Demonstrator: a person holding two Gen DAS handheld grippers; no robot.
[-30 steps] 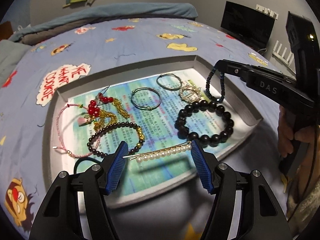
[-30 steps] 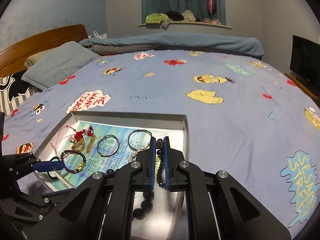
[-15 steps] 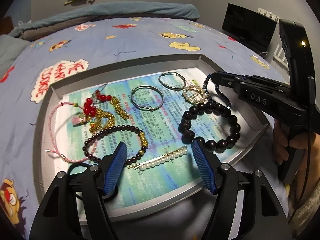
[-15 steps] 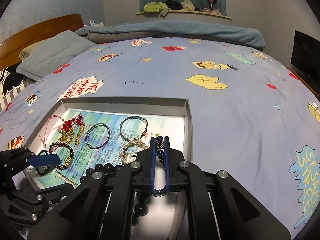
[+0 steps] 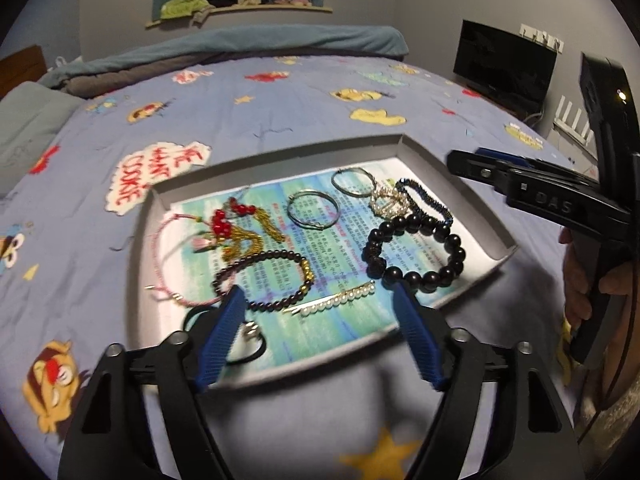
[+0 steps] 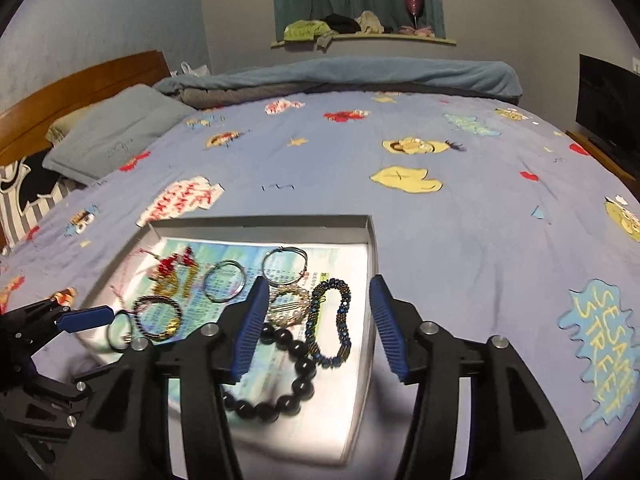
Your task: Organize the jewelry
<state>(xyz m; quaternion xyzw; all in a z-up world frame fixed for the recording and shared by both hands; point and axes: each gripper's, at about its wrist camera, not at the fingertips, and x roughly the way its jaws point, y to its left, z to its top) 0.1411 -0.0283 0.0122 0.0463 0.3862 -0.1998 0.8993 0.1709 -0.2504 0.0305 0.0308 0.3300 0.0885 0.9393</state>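
Lying in the shallow tray [image 5: 500,236] on the bed [image 6: 460,220], from left: a pink cord bracelet [image 5: 160,248], a dark beaded bracelet [image 5: 276,264], a pearl hair clip [image 5: 340,300], a large black bead bracelet [image 5: 416,276]. The left claw [image 5: 320,336] has just been opening and stands spread, gripping nothing. The right claw [image 6: 316,328] has just been opening too; the blue beaded bracelet [image 6: 340,320] lies in the tray between its fingers, unpinched.

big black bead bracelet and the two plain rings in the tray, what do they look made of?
Black bead bracelet: large glossy dark spheres with highlights, likely polished stone, glass or lacquered wood; can't tell which. Two thin bangles: silvery wire, bright glints, probably metal.
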